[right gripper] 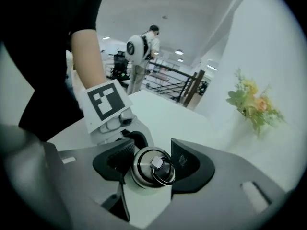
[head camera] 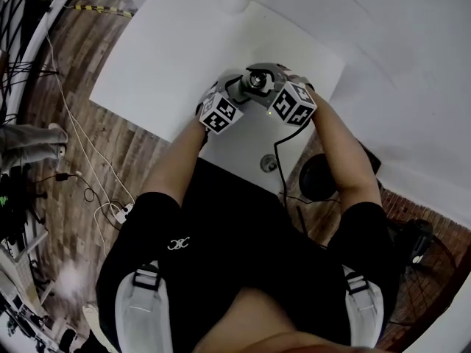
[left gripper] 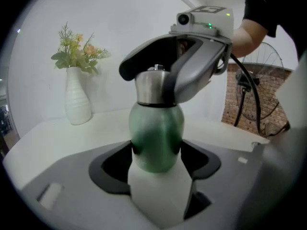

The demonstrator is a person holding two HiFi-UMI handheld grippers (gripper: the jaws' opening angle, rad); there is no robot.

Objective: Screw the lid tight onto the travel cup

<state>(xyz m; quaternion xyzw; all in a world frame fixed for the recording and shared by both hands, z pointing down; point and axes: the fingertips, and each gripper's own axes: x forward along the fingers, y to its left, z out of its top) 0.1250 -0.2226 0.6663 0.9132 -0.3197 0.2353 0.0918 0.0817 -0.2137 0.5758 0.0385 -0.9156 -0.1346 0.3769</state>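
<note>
Left gripper view: my left gripper (left gripper: 156,159) clenched on the green travel cup (left gripper: 156,128), upright between its jaws | right gripper view: my right gripper (right gripper: 149,163) grasping the steel lid (right gripper: 144,170) on top of the cup | white vase (left gripper: 77,99) beyond the left jaws

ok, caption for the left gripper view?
Left claw holds the green travel cup while the right claw clamps its steel lid; flower vase behind.

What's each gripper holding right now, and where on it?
The left gripper clamps the travel cup by its green body; the right gripper grips the lid by its steel sides.
</note>
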